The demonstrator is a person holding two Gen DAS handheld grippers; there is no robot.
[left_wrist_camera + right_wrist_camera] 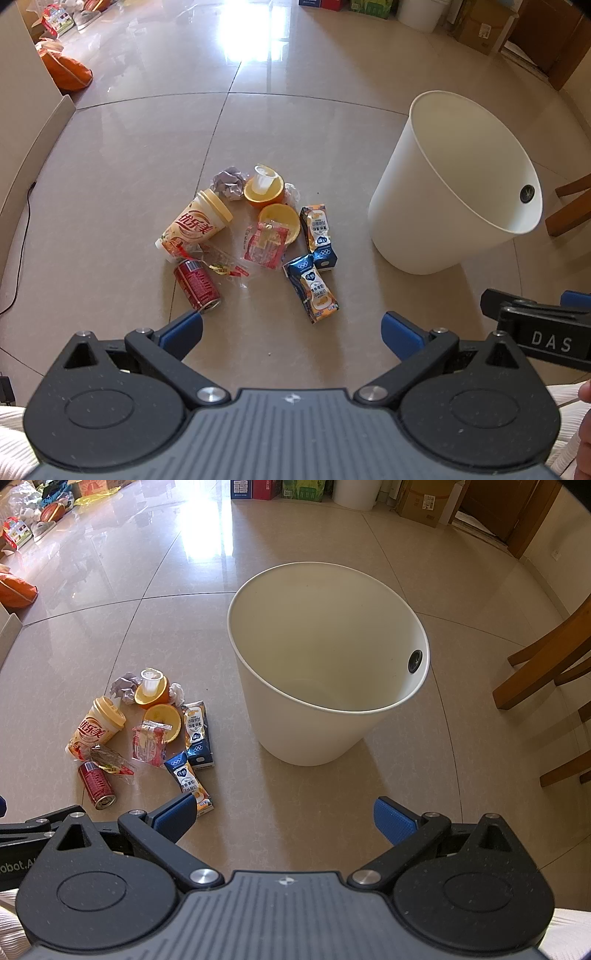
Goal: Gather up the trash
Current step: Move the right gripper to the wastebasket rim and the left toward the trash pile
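Observation:
A heap of trash lies on the tiled floor: a red can (197, 283) (97, 783), a yellow-lidded drink cup (197, 224) (96, 727), two orange halves (264, 188) (151, 691), a red snack wrapper (264, 245) (147, 744), crumpled paper (229, 181) (125, 686) and two blue milk cartons (314, 291) (188, 775). A white bin (454, 192) (325, 664) stands upright to the right of the heap, with nothing showing inside it. My left gripper (291, 332) hovers open over the floor near the can and cartons. My right gripper (284, 818) is open in front of the bin.
A wooden chair (546, 657) stands right of the bin. Boxes and a second white bin (356, 493) line the far wall. Bags and toys (66, 70) lie at the far left, beside a cabinet edge (37, 122) with a black cable (22, 236).

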